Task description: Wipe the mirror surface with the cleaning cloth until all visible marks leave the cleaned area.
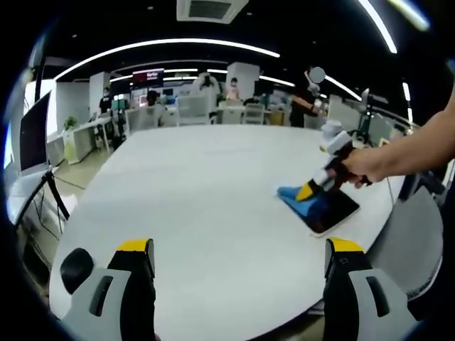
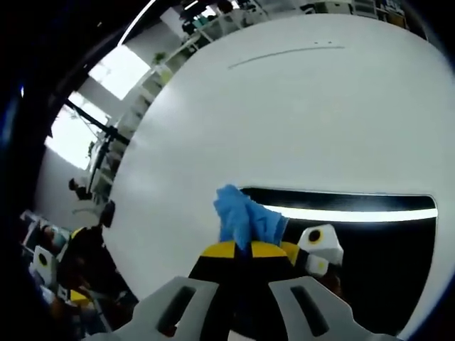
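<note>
The mirror (image 1: pixel 329 210) lies flat on the white desk (image 1: pixel 206 206), close to the desk's right-hand edge as the left gripper view shows it, with one corner almost at that edge. In the right gripper view the mirror (image 2: pixel 355 234) is a dark rectangle that reflects a bright ceiling light as a long white stripe. The blue cleaning cloth (image 1: pixel 297 197) rests on the mirror's end that points toward the middle of the desk and spills a little onto the white surface. The right tool (image 1: pixel 313 187) has its yellow-tipped jaws pressed together on the cleaning cloth (image 2: pixel 245 219), which bunches up above them, and a hand (image 1: pixel 364 168) grips the tool's handle. The left tool (image 1: pixel 240 250) hangs over the near edge of the desk with its jaws wide apart and nothing between them, well apart from the mirror. Beyond the desk's far edge stand office chairs (image 1: pixel 192 110) and workstations.
</note>
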Demonstrator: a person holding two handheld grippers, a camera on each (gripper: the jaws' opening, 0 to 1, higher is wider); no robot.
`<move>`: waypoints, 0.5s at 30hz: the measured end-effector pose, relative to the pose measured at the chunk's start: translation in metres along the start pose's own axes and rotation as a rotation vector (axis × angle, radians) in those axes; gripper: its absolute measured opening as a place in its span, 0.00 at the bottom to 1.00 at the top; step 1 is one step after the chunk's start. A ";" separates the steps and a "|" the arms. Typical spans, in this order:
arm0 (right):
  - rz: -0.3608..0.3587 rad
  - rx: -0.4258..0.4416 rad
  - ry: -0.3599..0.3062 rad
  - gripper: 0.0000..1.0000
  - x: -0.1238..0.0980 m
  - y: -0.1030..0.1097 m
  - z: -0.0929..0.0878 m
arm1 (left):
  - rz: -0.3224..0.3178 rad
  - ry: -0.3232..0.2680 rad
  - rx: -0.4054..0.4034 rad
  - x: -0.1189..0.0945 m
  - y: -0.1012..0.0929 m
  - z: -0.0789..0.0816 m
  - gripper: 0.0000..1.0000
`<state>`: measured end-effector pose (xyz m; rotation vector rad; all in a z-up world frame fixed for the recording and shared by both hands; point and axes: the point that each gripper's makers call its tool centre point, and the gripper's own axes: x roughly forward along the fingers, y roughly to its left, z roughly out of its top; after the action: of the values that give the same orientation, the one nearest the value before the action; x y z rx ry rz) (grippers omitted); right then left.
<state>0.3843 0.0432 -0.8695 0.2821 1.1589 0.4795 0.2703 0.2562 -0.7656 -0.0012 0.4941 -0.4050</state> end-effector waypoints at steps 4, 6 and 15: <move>0.003 -0.005 0.002 0.00 -0.001 0.000 -0.002 | 0.000 0.003 -0.004 0.002 0.001 -0.001 1.00; 0.000 -0.004 0.007 0.00 0.001 0.000 -0.002 | 0.001 0.002 0.002 0.002 0.001 -0.001 1.00; 0.003 0.003 0.023 0.00 0.000 0.001 -0.008 | -0.003 0.007 0.014 0.000 0.006 -0.004 1.00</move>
<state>0.3769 0.0440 -0.8723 0.2820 1.1816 0.4849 0.2713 0.2619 -0.7695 0.0130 0.4986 -0.4119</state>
